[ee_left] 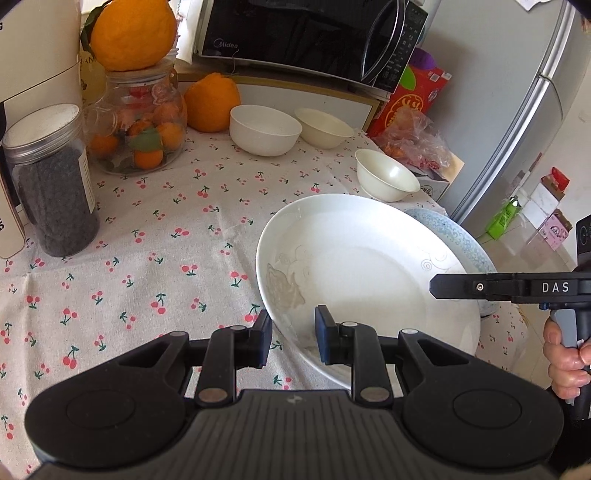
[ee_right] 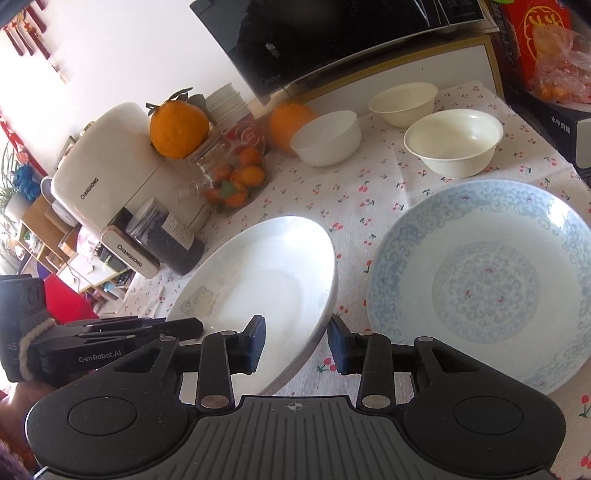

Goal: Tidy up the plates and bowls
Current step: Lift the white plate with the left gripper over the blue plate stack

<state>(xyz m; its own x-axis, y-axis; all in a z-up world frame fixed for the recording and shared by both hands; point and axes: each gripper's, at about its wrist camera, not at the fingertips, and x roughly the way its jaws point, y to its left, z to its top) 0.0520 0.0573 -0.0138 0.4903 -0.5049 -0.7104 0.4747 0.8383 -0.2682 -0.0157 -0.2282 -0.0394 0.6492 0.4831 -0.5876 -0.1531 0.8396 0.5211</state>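
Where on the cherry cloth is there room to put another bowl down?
Bare cloth lies left of the white plate, between it and the dark jar, and in front of the three bowls. The right edge is crowded: the blue-patterned plate sits close beside the white one.

A home kitchen or dining corner — a lived-in one. A cherry-print tablecloth (ee_left: 155,229) covers the table, with a black Midea microwave (ee_left: 310,33) on a shelf at its back and a silver fridge (ee_left: 524,110) just beside it. A cream Changhong appliance (ee_right: 107,173) stands at the table's edge. Food sits about: large oranges (ee_left: 133,33), a glass jar of small citrus (ee_left: 144,129), a clear canister of dark grains (ee_left: 55,184), a red gift box (ee_left: 417,96) — and household plates (ee_right: 487,280) and bowls (ee_right: 454,142) on the cloth. Red knot decorations (ee_right: 26,33) hang on the wall, and cluttered wooden shelves (ee_right: 40,236) stand beyond
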